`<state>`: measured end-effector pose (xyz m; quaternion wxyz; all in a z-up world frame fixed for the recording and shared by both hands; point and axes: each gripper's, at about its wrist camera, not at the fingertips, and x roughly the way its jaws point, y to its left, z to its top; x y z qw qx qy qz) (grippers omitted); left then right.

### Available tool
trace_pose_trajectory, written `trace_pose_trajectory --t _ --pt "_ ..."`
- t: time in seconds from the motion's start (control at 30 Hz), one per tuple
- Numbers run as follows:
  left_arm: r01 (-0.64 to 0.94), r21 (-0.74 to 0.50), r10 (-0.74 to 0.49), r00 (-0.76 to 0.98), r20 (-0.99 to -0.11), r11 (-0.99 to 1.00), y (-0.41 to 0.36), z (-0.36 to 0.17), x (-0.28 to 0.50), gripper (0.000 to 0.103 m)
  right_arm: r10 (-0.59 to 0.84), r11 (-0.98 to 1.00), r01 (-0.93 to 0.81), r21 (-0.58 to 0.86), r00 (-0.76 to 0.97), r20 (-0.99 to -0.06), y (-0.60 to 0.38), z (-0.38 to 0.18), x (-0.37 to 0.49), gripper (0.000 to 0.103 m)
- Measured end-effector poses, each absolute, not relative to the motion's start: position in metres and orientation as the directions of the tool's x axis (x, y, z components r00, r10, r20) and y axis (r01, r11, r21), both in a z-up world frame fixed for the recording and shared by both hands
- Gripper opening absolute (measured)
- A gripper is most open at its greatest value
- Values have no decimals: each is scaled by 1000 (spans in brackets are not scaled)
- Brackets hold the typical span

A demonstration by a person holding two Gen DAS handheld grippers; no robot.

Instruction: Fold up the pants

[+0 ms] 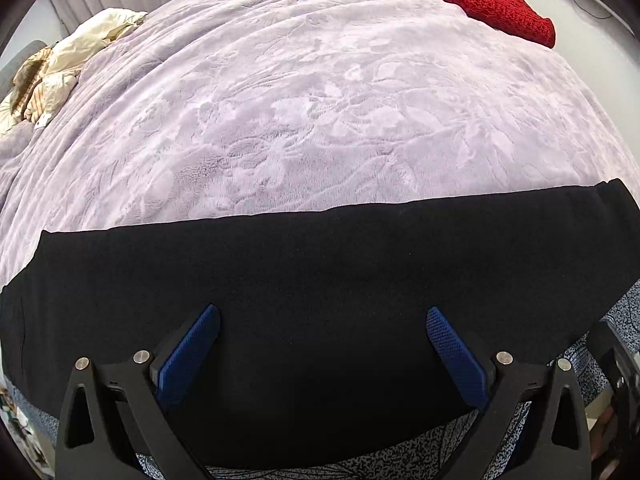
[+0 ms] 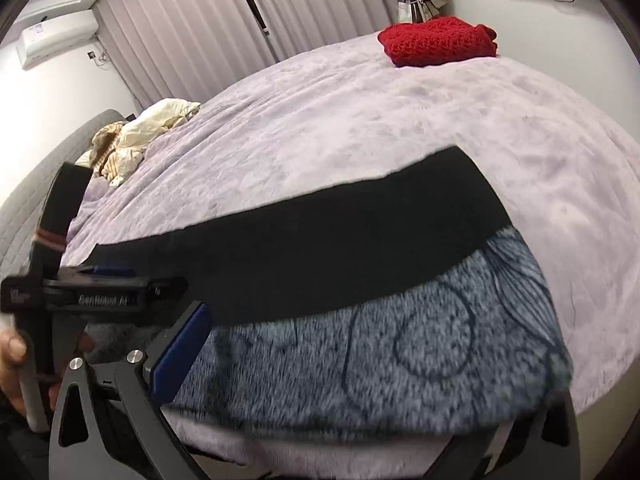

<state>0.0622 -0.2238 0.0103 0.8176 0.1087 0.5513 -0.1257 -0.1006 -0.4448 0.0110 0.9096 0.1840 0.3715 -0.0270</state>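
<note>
The left gripper (image 1: 323, 330) is spread wide, its two blue ribbed fingers (image 1: 188, 356) well apart and hovering over the black pants (image 1: 320, 280) with nothing between them. The pants lie as a long dark band along the near edge of the bed, on the lilac blanket (image 1: 300, 120) with its embossed leaf pattern. Their left end curves out of the left wrist view, so I cannot see where it finishes.

At the far left of the bed a crumpled cream bedding heap (image 1: 60, 68) sits beside a grey headboard (image 2: 36, 208). Under the near edge of the pants shows a speckled blue-grey throw (image 2: 380, 352) with dark circular outlines; it is blurred in the right wrist view.

Over at the far right corner a folded red knit (image 1: 496, 6) rests on the blanket, well apart from the pants.

The right gripper (image 2: 360, 360) is harder to read: only its left blue finger (image 2: 180, 356) is plain, beside the throw, while the other one is lost behind the throw's edge at the lower right. What shows suggests a wide gap, but I cannot tell for sure. In that view the left gripper appears side-on at the left edge, a hand (image 2: 14, 364) around its handle, partly cut off.
</note>
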Motion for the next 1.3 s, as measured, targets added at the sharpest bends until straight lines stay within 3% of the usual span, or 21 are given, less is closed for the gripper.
trace_pose_trajectory --t 0.1,0.17,0.33,0.43,0.47,0.6,0.73,0.93,1.1,1.23,1.3 --pt "318 40 -86 373 -924 947 -223 7 56 103 76 938 189 290 706 -705 -445 7 -87 100" --pt "315 44 -86 389 -917 948 -224 6 52 103 54 953 181 243 688 -724 -438 7 -84 79" --pt "310 -5 -128 376 -918 951 -215 17 49 103 39 961 177 212 674 -737 -434 9 -85 68" --pt "269 2 -110 400 -910 963 -201 25 49 103 28 957 194 215 678 -735 -438 17 -86 42" --pt "264 -6 -108 375 -921 965 -198 18 49 103 26 956 199 216 675 -737 -440 18 -85 38" --pt "288 56 -79 436 -897 956 -201 8 29 103 10 958 210 196 658 -753 -439 19 -81 37" --pt "327 -25 -150 362 -920 945 -195 17 19 103 -34 967 217 136 635 -772 -436 15 -74 37" --pt "409 -11 -137 281 -950 912 -188 20 -12 103 -43 962 235 138 631 -775 -440 8 -68 37" --pt "425 40 -116 336 -935 904 -191 5 -32 103 -74 962 248 110 631 -772 -436 8 -67 36" --pt "430 -1 -163 340 -926 903 -186 15 -35 103 -131 969 245 39 639 -758 -418 31 -69 19" --pt "405 -65 -224 359 -906 912 -166 33 -31 103 -163 974 227 -10 665 -729 -405 49 -72 17"
